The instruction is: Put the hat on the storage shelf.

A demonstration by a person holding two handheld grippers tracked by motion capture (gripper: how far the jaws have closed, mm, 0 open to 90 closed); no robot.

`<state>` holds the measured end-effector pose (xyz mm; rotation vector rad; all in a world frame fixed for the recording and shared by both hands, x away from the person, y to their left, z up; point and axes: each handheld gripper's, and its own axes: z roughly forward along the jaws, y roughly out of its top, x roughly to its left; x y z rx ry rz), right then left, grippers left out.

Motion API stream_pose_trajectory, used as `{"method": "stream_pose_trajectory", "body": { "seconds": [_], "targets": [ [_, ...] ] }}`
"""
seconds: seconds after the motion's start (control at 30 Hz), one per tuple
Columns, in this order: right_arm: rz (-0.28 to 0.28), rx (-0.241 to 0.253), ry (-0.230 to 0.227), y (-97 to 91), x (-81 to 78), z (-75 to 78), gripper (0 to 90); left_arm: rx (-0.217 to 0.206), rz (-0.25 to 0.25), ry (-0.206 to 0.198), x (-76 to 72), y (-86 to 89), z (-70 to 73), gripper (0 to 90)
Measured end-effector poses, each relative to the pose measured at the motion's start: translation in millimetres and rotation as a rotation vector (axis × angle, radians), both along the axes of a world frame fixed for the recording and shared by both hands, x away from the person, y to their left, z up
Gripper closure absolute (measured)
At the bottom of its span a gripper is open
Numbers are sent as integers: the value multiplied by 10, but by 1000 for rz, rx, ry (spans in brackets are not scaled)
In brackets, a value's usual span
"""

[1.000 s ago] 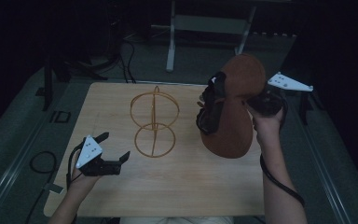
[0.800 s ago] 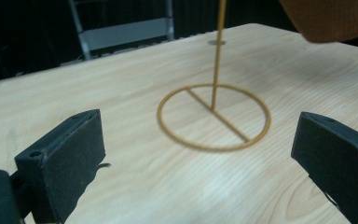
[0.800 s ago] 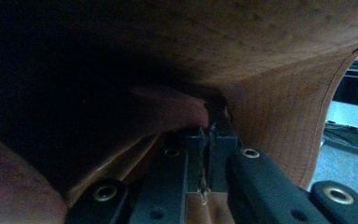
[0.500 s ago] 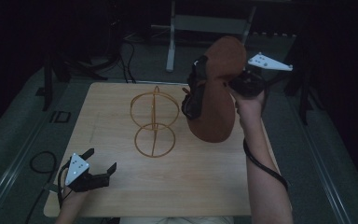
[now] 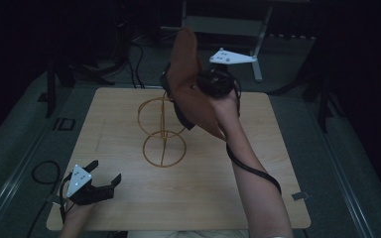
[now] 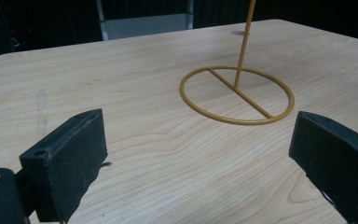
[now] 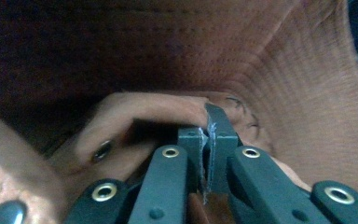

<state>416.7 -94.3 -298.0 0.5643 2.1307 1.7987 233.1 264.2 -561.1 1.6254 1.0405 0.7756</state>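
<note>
One wooden table (image 5: 129, 124), dark room | left hand-held gripper (image 5: 104, 181) wide | right hand-held gripper (image 7: 207, 140) clamps brown hat (image 5: 188, 84)

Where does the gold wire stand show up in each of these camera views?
High view: the gold wire stand stands mid-table, its top partly behind the brown hat held by the right tool.
Left gripper view: its ring base and post sit upper right, beyond the open jaws.
Right gripper view: not in it.
Shared landmark: the wooden table.
</note>
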Motion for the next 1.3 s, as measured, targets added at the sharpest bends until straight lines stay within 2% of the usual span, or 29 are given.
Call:
{"method": "stream_pose_trajectory", "body": {
  "seconds": [0.1, 0.17, 0.3, 0.5, 0.57, 0.63, 0.7, 0.77, 0.83, 1.03, 1.13, 1.2, 1.3],
  "targets": [
    [21, -59, 24, 196, 24, -98, 865, -13, 0, 0, 1, 6, -4, 47],
    [36, -92, 47, 298, 56, -162, 864, -7, -2, 4, 5, 3, -9, 47],
    [46, -168, 64, 524, 77, -292, 861, -12, -3, 8, 8, 3, -19, 48],
    [55, -223, 75, 718, 76, -394, 840, -31, 1, 10, 7, 21, -20, 48],
    [62, -226, 76, 755, 75, -416, 807, -31, 3, 14, 9, 33, -25, 48],
    [67, -238, 77, 798, 78, -433, 729, -32, 4, 14, 11, 36, -28, 47],
    [76, -233, 68, 833, 68, -453, 566, -37, 3, 13, 10, 33, -27, 48],
    [62, -256, 56, 883, 55, -473, 457, -34, 2, 14, 9, 31, -26, 48],
    [52, -259, 52, 920, 45, -483, 331, -35, 1, 16, 10, 31, -29, 47],
    [33, -253, 51, 895, 46, -490, 277, -31, 0, 21, 9, 29, -45, 48],
    [48, -202, 53, 825, 35, -481, 236, -34, -2, 23, 11, 22, -48, 47],
    [86, -190, 56, 774, 35, -485, 195, -28, -3, 21, 8, 13, -45, 47],
    [86, -186, 57, 733, 22, -496, 181, -27, -3, 21, 7, 5, -46, 47]
  ]
}}
